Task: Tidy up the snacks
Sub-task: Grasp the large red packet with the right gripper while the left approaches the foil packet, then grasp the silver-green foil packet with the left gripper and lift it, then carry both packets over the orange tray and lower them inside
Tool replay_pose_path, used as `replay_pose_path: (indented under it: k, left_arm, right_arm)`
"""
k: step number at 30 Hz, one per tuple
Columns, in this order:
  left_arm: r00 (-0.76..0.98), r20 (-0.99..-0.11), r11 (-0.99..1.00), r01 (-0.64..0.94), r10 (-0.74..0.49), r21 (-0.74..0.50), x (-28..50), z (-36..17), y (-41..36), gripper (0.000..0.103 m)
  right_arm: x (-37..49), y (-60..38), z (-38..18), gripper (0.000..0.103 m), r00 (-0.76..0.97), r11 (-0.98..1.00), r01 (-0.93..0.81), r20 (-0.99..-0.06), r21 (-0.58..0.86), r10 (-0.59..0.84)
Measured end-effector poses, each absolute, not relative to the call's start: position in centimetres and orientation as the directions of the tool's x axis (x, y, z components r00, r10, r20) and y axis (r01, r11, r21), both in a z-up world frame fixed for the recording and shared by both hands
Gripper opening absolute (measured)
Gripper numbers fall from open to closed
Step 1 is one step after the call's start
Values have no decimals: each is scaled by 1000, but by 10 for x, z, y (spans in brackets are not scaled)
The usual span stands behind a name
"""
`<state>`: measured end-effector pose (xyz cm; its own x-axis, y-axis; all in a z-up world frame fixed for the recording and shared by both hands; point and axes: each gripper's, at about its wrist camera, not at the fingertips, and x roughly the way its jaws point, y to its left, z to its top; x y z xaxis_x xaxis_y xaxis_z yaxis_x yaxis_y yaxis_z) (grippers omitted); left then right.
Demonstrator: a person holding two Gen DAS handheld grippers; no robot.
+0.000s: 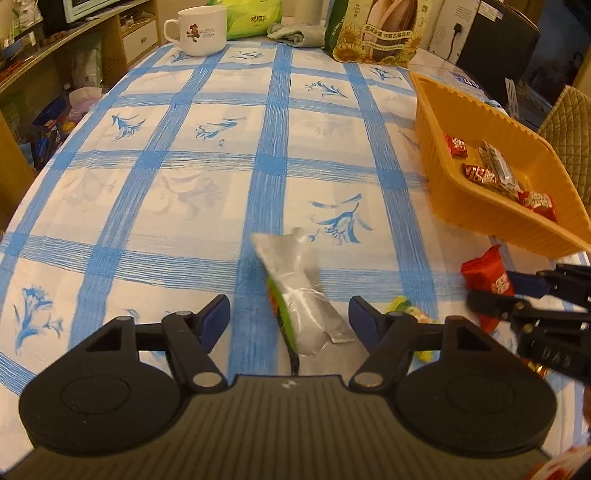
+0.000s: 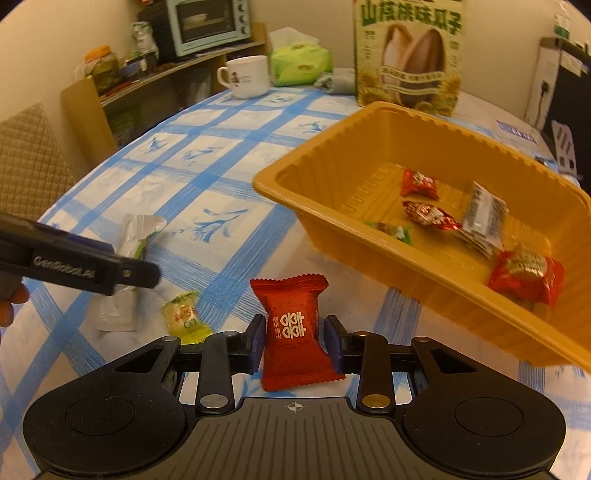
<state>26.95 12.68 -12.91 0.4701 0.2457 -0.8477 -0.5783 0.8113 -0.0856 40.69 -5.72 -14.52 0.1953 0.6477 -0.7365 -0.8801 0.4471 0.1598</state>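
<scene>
My left gripper (image 1: 289,314) is open, its fingers either side of a silver and green snack packet (image 1: 303,295) lying on the blue-checked tablecloth. My right gripper (image 2: 295,341) is shut on a red candy packet (image 2: 293,328) and holds it in front of the orange tray (image 2: 369,236). In the left wrist view the right gripper (image 1: 491,291) shows at the right with the red packet (image 1: 484,269). The tray (image 1: 476,218) holds several red candies (image 2: 526,273) and a silver packet (image 2: 482,218). A small yellow-green candy (image 2: 183,315) lies on the cloth between the grippers.
A white mug (image 1: 195,31), a green tissue pack (image 1: 251,16), a grey cloth (image 1: 295,33) and a tall sunflower-seed bag (image 2: 408,55) stand at the table's far end. Shelves (image 1: 55,55) line the left side. A padded chair (image 1: 570,122) is behind the tray.
</scene>
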Motion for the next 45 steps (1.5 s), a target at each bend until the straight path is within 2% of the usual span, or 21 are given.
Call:
replay_pose_path:
  k: [1,5,13,15,17,25,37,45]
  left_arm:
    - [472,-849,822,-563,238,-82,266,-128,129,64]
    - [466,-855,855,-516,229,-53,261,-128,134,42]
    - [475,-852,906,-422,219,-3,272,-130,133,42]
    - [481,-850,905,-426,215,-13,272,-130,135,30]
    - [486,-849,902,-432,208,-26,272,-129,138,25]
    - [500,-845,899,-434,192,-53,265,-125,134,24]
    - [561,-808,901,-424,180,-94,251,-94,124,23]
    - [628,-762,929,-356,158,-101,263,-61,104,24]
  right_arm:
    - [408,-59,-145,36,195,456,-874,-737,170,647]
    - [411,-63,-145,36,196,480,-856,-738,192,646]
    - [409,-64,-142,35,202,487,-853,-741,189,641]
    - [408,-64,-142,35,204,488,-852,-741,187,640]
    - [408,-64,-142,32,201,486,-853,-739,191,643]
    - [404,-64,-139,25,204,488,-851,-735,193,647]
    - [395,-74,-114,24,189,480,-843,-699,245,690]
    - [399,-99,-87,24,196,503,-801,-651,324,733]
